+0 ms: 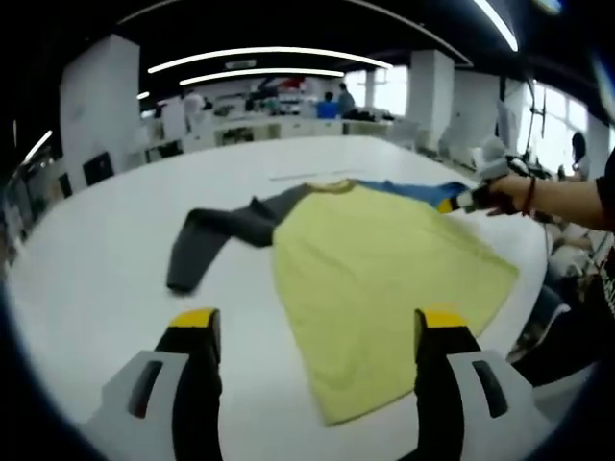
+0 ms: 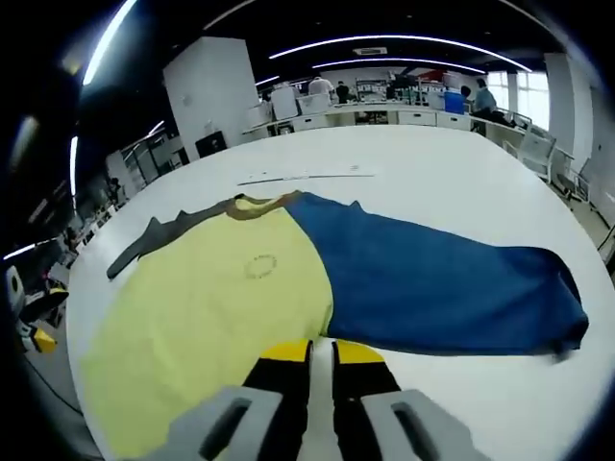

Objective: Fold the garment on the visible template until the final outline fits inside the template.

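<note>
Right hand-held gripper (image 2: 322,353) pinches the shirt (image 2: 231,298) edge; left hand-held gripper (image 1: 317,327) hovers wide open, empty.

Long-sleeved shirt lies flat on the white table (image 2: 452,173): yellow body, grey sleeve (image 1: 216,235) spread to one side, blue sleeve (image 2: 432,283) across the other. Right jaws are closed at the yellow/blue seam, and look to have cloth nipped between them. Risks, as I judge: the thin pinch slips mid-fold; dragging one-handed skews the body; blue sleeve cuff sits near the table edge and could slide off. A faint line (image 2: 307,175) beyond the collar may be the template, can't confirm. Background: desks, people, nothing in the path.
</note>
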`<state>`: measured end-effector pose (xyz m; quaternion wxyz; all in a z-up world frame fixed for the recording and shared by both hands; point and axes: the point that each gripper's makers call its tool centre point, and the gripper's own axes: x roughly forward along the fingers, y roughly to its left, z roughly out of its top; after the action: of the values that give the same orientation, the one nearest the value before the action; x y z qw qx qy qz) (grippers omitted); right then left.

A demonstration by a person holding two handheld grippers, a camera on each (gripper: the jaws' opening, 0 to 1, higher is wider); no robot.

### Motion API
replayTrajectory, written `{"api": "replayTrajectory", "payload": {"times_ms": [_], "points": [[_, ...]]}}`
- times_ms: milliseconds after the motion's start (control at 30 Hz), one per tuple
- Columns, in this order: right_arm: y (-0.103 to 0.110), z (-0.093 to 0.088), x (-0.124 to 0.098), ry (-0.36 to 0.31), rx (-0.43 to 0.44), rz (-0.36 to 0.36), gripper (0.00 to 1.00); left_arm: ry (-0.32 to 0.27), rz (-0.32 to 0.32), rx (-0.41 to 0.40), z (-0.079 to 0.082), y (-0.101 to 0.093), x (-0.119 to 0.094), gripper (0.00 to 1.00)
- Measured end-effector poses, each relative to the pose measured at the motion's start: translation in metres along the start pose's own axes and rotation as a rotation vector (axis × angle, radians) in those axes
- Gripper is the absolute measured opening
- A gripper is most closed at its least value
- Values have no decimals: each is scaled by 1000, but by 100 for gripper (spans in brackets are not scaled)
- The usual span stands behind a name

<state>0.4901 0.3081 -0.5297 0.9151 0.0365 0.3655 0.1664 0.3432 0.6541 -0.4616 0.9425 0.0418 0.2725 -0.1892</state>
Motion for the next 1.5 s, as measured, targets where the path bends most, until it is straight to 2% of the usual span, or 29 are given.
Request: {"api": "replayTrajectory", "payload": {"times_ms": [367, 500, 567, 600, 767, 967, 1167, 1267, 1333, 1467, 1500], "points": [[6, 1, 8, 17, 38, 3, 1, 31, 8, 2, -7, 1, -1, 74], [5, 0, 8, 17, 88, -6, 0, 39, 12, 7, -8, 2, -1, 72], [5, 1, 10, 16, 87, -13, 0, 50, 11, 10, -10, 2, -1, 70], [4, 0, 12, 15, 57, -26, 0, 51, 11, 10, -11, 2, -1, 70], [5, 1, 13, 10, 69, -44, 0, 53, 14, 0, -12, 2, -2, 69], [-5, -2, 7, 23, 58, -85, 0, 49, 17, -2, -12, 3, -3, 67], [-3, -1, 6, 8, 143, -81, 0, 57, 13, -15, -15, 3, -2, 66], [0, 2, 10, -7, 207, -84, 4, 58, 12, -19, -15, 3, -2, 65], [-3, 3, 11, -13, 219, -109, 3, 61, 11, -17, -16, 3, -2, 65], [-8, 7, 13, -43, 330, -166, 2, 73, 11, -20, -19, 5, -2, 64], [-10, 7, 13, -41, 334, -179, 1, 75, 12, -21, -20, 5, -2, 64]]}}
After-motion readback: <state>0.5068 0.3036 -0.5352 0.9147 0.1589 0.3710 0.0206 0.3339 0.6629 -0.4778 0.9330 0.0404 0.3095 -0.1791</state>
